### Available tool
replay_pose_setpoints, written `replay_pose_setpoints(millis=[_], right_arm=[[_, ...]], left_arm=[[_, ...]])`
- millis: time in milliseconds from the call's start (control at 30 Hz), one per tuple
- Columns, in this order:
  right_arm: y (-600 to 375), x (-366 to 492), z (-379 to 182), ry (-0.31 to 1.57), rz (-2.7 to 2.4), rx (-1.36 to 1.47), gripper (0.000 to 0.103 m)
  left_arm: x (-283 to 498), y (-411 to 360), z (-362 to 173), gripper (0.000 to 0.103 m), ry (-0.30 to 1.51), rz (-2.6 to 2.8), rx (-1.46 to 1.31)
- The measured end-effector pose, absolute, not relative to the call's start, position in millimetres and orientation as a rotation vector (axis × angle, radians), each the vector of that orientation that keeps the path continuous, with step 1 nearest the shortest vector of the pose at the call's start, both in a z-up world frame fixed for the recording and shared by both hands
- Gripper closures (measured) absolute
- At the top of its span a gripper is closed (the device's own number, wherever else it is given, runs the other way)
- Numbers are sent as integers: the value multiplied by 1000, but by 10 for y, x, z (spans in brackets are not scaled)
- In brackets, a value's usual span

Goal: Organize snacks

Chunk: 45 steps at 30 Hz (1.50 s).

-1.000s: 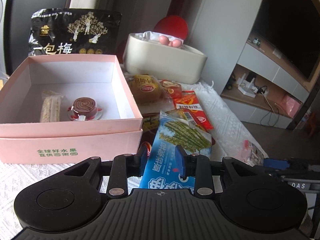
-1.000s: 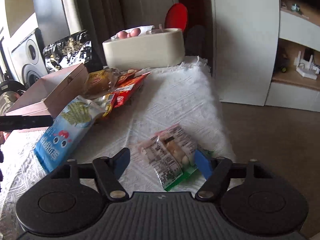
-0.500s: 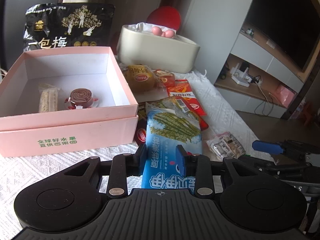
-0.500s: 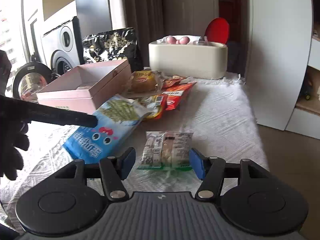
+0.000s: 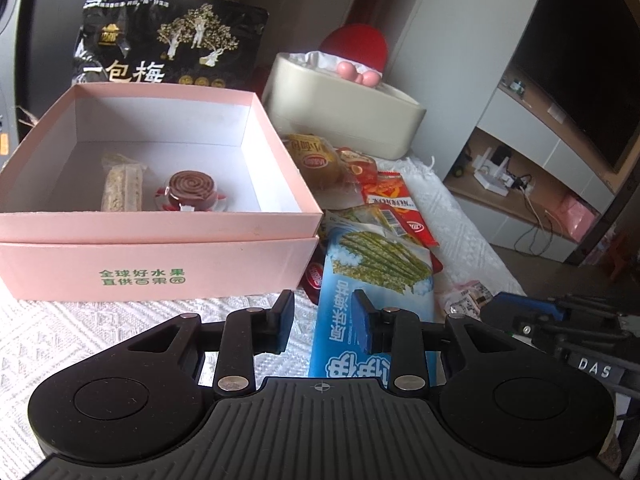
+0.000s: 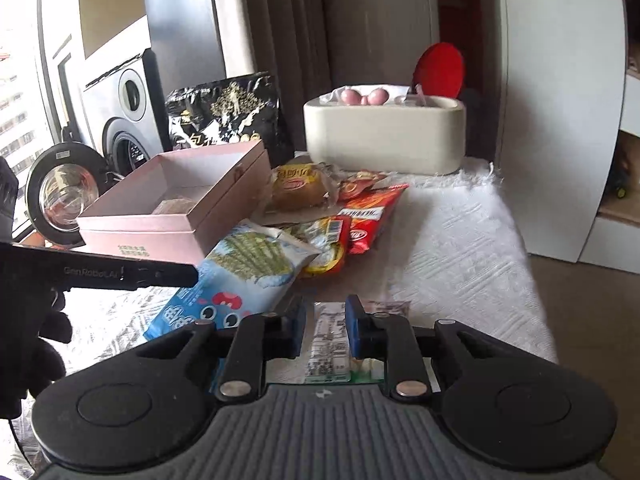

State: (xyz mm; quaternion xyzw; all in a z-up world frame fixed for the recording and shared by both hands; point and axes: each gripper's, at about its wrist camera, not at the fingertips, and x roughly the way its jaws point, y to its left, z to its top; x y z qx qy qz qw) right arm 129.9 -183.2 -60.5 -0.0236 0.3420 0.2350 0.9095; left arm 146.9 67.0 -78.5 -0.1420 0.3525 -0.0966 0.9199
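Snacks on a white woven cloth over the tabletop, in a living room

Left wrist view: the left tongs [image 5: 323,317] are clenched on the edge of a glossy blue snack bag [image 5: 372,280], which lies beside a pink cardboard box [image 5: 160,256]; the box holds a wrapped bar [image 5: 122,187] and a round spiral sweet [image 5: 191,190]. Behind them stand a shiny black pouch [image 5: 168,46] and a smooth cream tub [image 5: 344,116]. Right wrist view: the right tongs [image 6: 325,326] are closing on a crinkled clear snack packet [image 6: 330,340], which lies on the textured cloth [image 6: 452,248] near its front edge
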Motion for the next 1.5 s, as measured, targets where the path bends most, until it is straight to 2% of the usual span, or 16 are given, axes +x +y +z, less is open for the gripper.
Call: replay_pose_setpoints(millis=[267,333,533,700,733,800,833,867,967,1100,1200,1233,1267,1333,1400,1500], right_arm=[[-1484,1292,-791,756,515,-114,82],[-1419,1238,-786,764,534,-112,84],[-1299,945,-815,827,673,-101,84],[-1259,682,-735,774,766,-128,84],[-1288,662,-702,758,769,-128,81],[-1361,645,-650,718,729,-141,65],[-1412,652,-631,697,692,-146,46],[-1468,664,-621,676,651,-149,35],[-1660,771,-646,654,514,-157,34],[-1964,965,-759,686,380,-80,34],[-2140,1024,-867,715,324,-13,34],[-2168,1038,-911,726,317,1,34],[-2191,1049,-949,741,315,18,34],[-2211,1029,-949,730,318,39,33],[-2202,1035,-966,734,315,40,32],[-2200,1027,-967,733,319,42,30]], left_arm=[[1499,640,-849,68,762,-238,-325],[1457,637,-820,65,780,-230,-321],[1101,791,-630,65,795,-202,-296],[774,874,-575,67,827,-107,-192],[718,866,-565,67,820,-79,-150],[641,857,-536,67,805,-68,-125],[615,851,-515,67,799,-80,-132],[604,829,-495,67,791,-94,-134],[622,648,-475,67,772,-115,-75],[727,278,-645,66,836,-150,67],[734,56,-750,54,832,-159,158],[742,17,-759,46,836,-167,164],[753,-6,-765,42,840,-182,158],[782,-31,-780,25,852,-215,138],[794,-38,-784,20,854,-237,121],[763,14,-730,26,830,-238,85]])
